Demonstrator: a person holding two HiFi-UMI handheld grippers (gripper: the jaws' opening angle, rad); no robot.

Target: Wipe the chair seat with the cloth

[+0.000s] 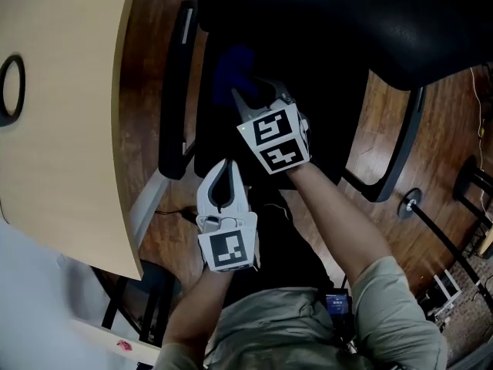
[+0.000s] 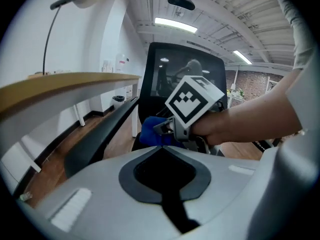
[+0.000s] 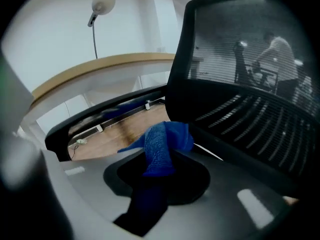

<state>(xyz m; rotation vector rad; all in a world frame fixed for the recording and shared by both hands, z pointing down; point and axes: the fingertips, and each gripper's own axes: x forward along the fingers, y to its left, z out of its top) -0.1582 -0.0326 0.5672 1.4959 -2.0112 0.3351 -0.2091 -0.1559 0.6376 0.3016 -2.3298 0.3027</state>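
The black chair seat (image 1: 327, 126) lies under both grippers in the head view. My right gripper (image 1: 245, 92) is shut on a blue cloth (image 1: 229, 69), which hangs from its tips over the seat's far left part. In the right gripper view the cloth (image 3: 162, 139) bunches out between the jaws of the right gripper (image 3: 160, 156), in front of the mesh backrest (image 3: 250, 59). My left gripper (image 1: 226, 163) hovers nearer to me over the seat's front edge; its jaws meet with nothing between them. The left gripper view shows the left gripper (image 2: 161, 146) behind the cloth (image 2: 151, 131).
The chair's backrest (image 1: 347, 14) fills the top of the head view. Its left armrest (image 1: 176, 91) and right armrest (image 1: 400, 153) flank the seat. A curved wooden desk (image 1: 62, 114) stands close on the left, over a wooden floor (image 1: 447, 122).
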